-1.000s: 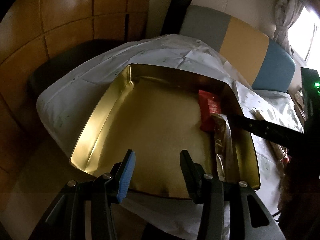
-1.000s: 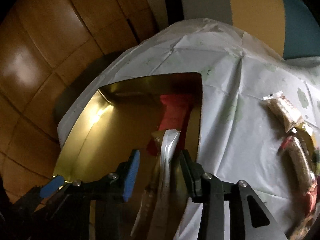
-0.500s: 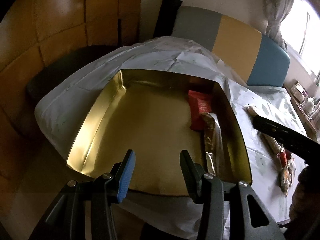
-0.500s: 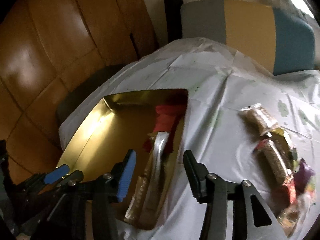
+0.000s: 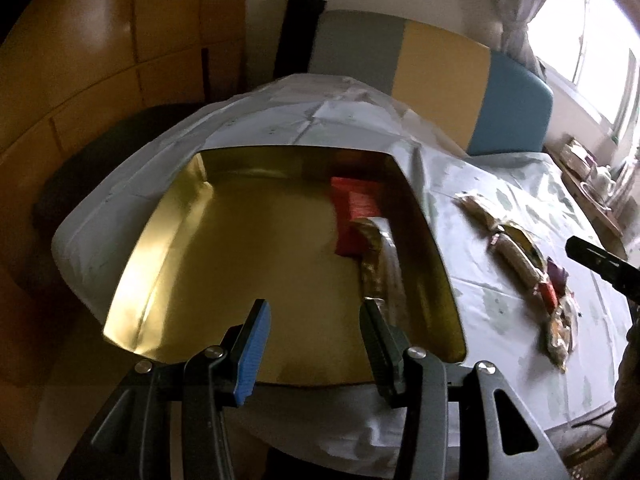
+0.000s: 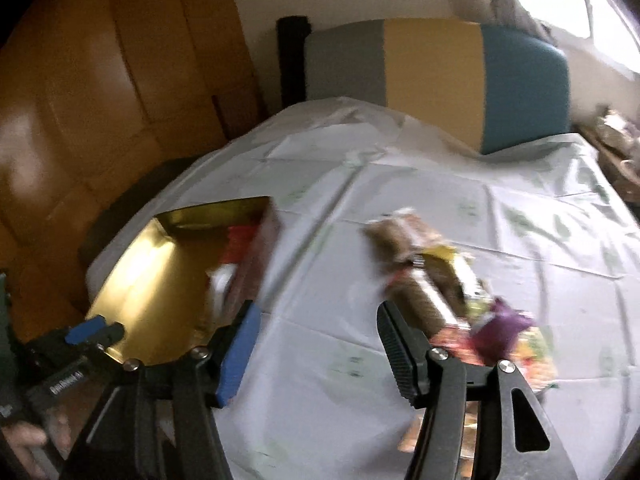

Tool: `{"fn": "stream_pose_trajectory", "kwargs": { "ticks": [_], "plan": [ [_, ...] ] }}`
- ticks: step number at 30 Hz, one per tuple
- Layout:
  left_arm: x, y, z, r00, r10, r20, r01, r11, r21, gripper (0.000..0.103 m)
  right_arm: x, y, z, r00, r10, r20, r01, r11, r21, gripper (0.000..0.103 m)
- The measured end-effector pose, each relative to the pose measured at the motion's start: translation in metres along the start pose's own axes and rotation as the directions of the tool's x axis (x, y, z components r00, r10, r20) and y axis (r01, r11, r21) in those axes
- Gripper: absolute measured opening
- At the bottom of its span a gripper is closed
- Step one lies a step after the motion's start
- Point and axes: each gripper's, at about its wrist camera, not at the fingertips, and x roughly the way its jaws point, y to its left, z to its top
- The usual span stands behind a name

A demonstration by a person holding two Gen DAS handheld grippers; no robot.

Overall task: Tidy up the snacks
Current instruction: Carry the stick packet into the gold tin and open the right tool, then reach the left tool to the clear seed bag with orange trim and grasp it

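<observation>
The right tongs point(image 6: 316, 344), now wide and empty, have swung from the gold tin point(image 5: 168, 240) toward the snack pile point(image 6: 452, 292). Left tongs point(image 5: 314, 340) stay wide; another pickup seems next

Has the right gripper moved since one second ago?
Yes. The right gripper left the gold tin and moved rightward toward the loose snacks; open, empty.

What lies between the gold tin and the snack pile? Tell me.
Only bare white tablecloth lies between the gold tin and the snack pile, clearest in the left wrist view.
</observation>
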Motion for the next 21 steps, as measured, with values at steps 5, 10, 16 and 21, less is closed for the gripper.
{"fn": "stream_pose_trajectory", "kwargs": {
  "ticks": [5,10,16,21],
  "plan": [
    [-0.006,-0.020,0.003,0.998,-0.060,0.009,0.059,0.997,0.054,0.047,-0.020,-0.051,-0.005,0.996,-0.083,-0.010,0.084,0.996,0.034,0.069],
    [-0.007,-0.048,0.008,0.992,-0.129,-0.013,0.130,0.985,0.114,0.047,-0.045,-0.127,-0.008,0.984,-0.176,-0.031,0.179,0.971,0.158,0.072],
    [-0.002,-0.101,0.011,0.962,-0.251,-0.105,0.269,0.939,0.216,0.047,-0.054,-0.204,-0.022,0.958,-0.273,-0.082,0.286,0.918,0.274,0.073],
    [0.012,-0.161,0.002,0.901,-0.359,-0.243,0.422,0.857,0.296,0.047,-0.052,-0.243,-0.033,0.959,-0.252,-0.132,0.284,0.845,0.453,0.073]
  ]
}}
